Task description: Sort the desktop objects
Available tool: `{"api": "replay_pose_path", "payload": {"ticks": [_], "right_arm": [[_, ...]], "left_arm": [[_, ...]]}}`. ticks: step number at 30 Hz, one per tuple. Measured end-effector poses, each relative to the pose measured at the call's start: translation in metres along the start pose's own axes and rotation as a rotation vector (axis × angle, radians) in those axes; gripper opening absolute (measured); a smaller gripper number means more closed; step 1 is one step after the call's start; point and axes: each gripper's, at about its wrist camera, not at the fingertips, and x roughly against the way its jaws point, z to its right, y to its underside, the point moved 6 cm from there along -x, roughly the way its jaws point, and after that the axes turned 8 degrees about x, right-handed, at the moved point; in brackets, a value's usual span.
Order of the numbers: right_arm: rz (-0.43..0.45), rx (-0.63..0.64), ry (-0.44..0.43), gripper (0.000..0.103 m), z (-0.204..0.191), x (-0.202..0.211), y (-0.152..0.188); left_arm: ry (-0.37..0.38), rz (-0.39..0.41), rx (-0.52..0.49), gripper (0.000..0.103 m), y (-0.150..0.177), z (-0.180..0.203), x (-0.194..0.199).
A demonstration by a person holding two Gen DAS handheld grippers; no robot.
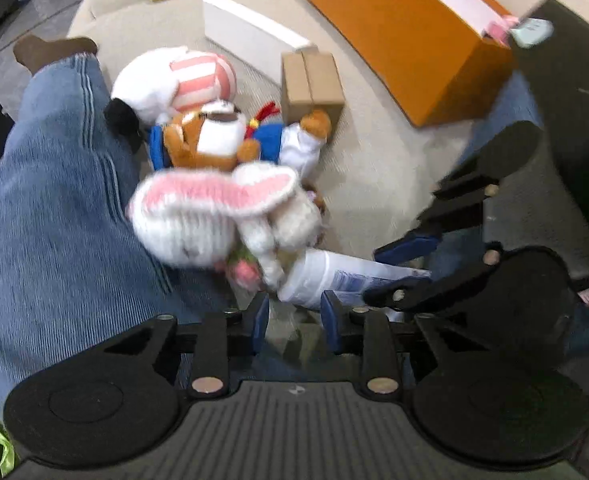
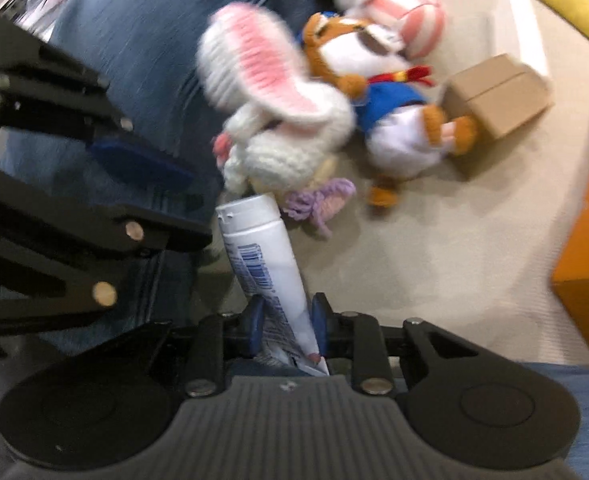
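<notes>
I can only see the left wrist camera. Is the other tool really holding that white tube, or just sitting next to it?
Observer: It is holding it. The right wrist view shows the white plastic tube pinched near its flat end in the jaws of the right tool.
Operator: Is anything hiding under the bunny?
Observer: Yes. A small purple-haired yarn doll lies under the white crocheted rabbit with pink ears, right beside the tube's cap.
</notes>
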Motion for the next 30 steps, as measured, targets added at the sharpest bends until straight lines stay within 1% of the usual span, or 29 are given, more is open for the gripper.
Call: {"api": "replay_pose_path", "payload": {"ticks": [2,4,7,8,9,10,11,12,13,15,16,18,20,21,22,23,25,28,30], "right_arm": [[0.012,-0.011,0.026,0.026,0.008,0.007,-0.002],[0.029,-0.024,0.047,0.026,0.017,0.016,-0.003],[0.057,-0.049,0.075,0.026,0.029,0.031,-0.004],[0.063,-0.057,0.102,0.016,0.035,0.036,-0.004],[0.061,-0.067,0.156,0.001,0.043,0.040,-0.003],[0.056,-0.081,0.216,0.000,0.054,0.044,0.000],[0.056,-0.105,0.234,0.000,0.067,0.047,0.006],[0.053,-0.151,0.204,0.000,0.079,0.048,0.010],[0.053,-0.183,0.170,0.000,0.082,0.049,0.012],[0.061,-0.201,0.144,0.000,0.083,0.051,0.011],[0.067,-0.202,0.134,0.004,0.083,0.052,0.010],[0.073,-0.212,0.083,0.009,0.075,0.055,0.011],[0.057,-0.205,0.041,0.011,0.068,0.058,0.012],[0.048,-0.200,0.030,0.017,0.066,0.056,0.013],[0.034,-0.200,0.019,0.029,0.065,0.049,0.013],[0.018,-0.196,0.016,0.034,0.065,0.045,0.015],[-0.013,-0.156,0.039,0.041,0.061,0.039,0.015],[-0.084,-0.116,0.093,0.044,0.060,0.027,0.014],[-0.142,-0.092,0.098,0.045,0.059,0.015,0.013]], "left_arm": [[0.004,0.019,0.015,0.033,-0.010,0.000,-0.004],[0.028,0.027,0.031,0.032,-0.018,0.002,-0.008],[0.062,0.042,0.025,0.031,-0.026,0.009,-0.009],[0.065,0.047,0.020,0.030,-0.028,0.011,-0.009],[0.066,0.050,0.020,0.029,-0.029,0.013,-0.010],[0.071,0.050,0.026,0.029,-0.031,0.014,-0.011],[0.070,0.056,0.027,0.029,-0.033,0.017,-0.012],[0.062,0.065,0.018,0.029,-0.033,0.019,-0.012],[0.054,0.072,0.004,0.029,-0.034,0.022,-0.013],[0.039,0.075,-0.018,0.029,-0.033,0.026,-0.013],[0.037,0.076,-0.028,0.029,-0.031,0.028,-0.012],[0.042,0.067,-0.036,0.029,-0.030,0.027,-0.014],[0.051,0.061,-0.041,0.029,-0.026,0.027,-0.011],[0.057,0.060,-0.042,0.029,-0.024,0.027,-0.010],[0.064,0.058,-0.045,0.029,-0.022,0.029,-0.009],[0.073,0.057,-0.050,0.029,-0.020,0.030,-0.008],[0.077,0.055,-0.059,0.029,-0.017,0.033,-0.007],[0.085,0.061,-0.064,0.029,-0.014,0.034,-0.005],[0.088,0.062,-0.063,0.029,-0.013,0.033,-0.003]]}}
